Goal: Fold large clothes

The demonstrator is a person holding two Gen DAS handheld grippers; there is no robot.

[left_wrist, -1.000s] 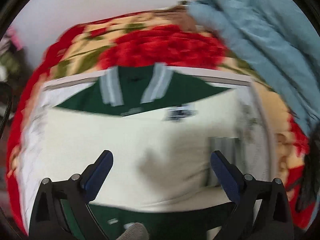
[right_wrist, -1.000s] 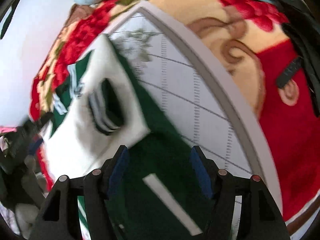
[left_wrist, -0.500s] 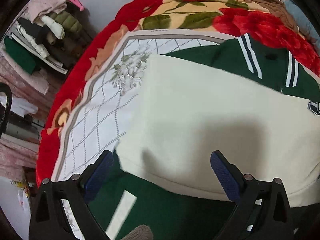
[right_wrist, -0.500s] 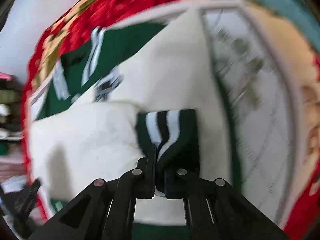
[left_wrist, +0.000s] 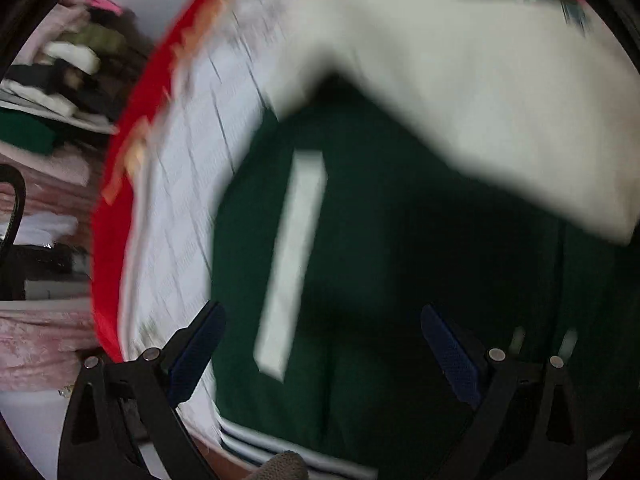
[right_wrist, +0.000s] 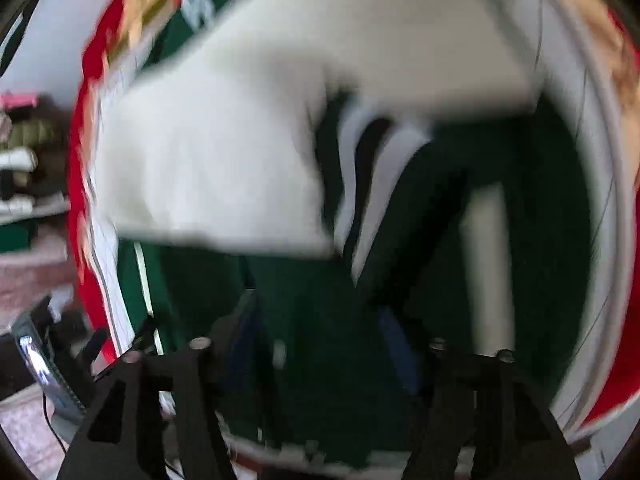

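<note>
A green jacket with cream sleeves lies on a bed; the sleeves are folded across its chest. A cream pocket strip shows on the green body. My left gripper is open and empty above the jacket's lower left part. In the blurred right wrist view my right gripper is open above the green body, with the striped cuff and cream sleeve beyond it.
The jacket rests on a white checked bedspread panel with a red floral border. Shelves with stacked clothes stand left of the bed. A dark device sits at the bed's lower left.
My right gripper has let go of the striped cuff, opened and pulled back. My left gripper has swung down and left toward the jacket's lower edge. Both views are blurred by motion.
</note>
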